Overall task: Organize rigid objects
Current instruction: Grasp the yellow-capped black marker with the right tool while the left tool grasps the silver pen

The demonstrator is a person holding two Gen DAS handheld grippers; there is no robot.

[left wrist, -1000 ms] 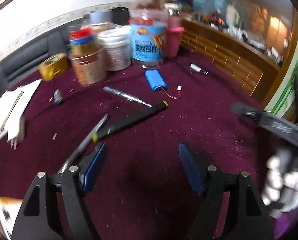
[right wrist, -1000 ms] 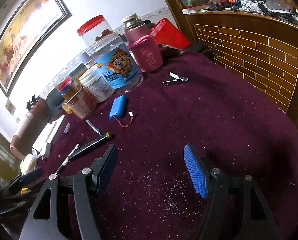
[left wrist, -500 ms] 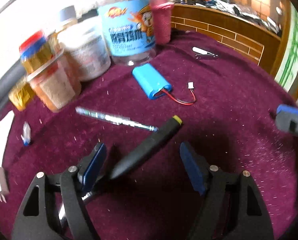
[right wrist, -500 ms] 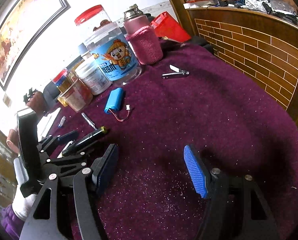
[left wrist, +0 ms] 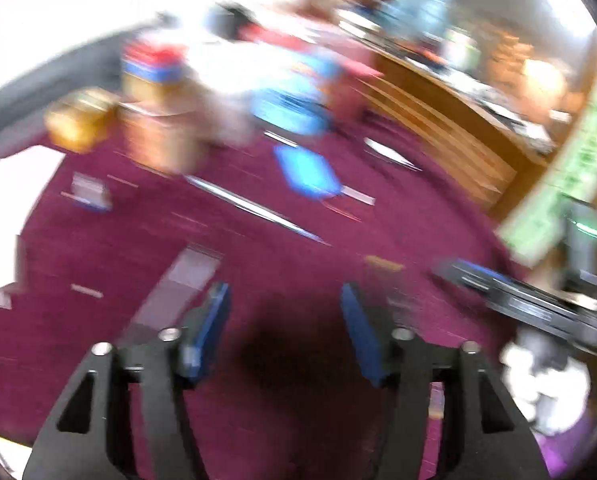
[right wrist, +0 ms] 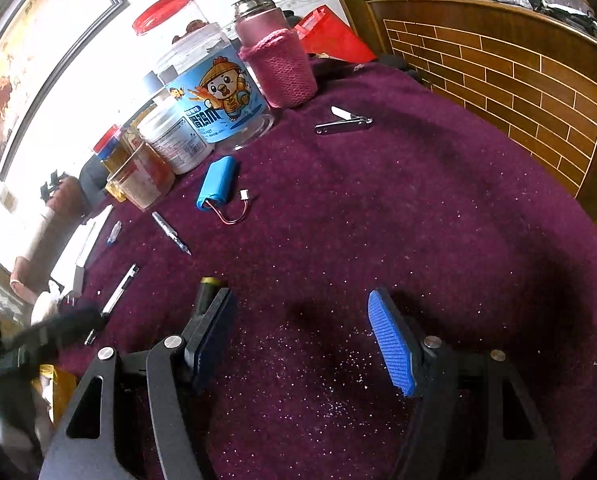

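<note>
Holding nothing, your right gripper (right wrist: 302, 336) and left gripper (left wrist: 284, 330) both stood with jaws wide over the desk (right wrist: 438, 216). Farther out, the battery pack (right wrist: 216, 182), pen (right wrist: 170, 233) and nail clipper (right wrist: 344, 123) lay scattered, well apart; sorting looked barely begun.

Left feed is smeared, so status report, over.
Both claws open, empty: left, right. Black marker on cloth behind right claw's left finger. Nothing blocking.

Jars (right wrist: 202, 92) crowd far-left; cloth (right wrist: 438, 220) open right.
</note>
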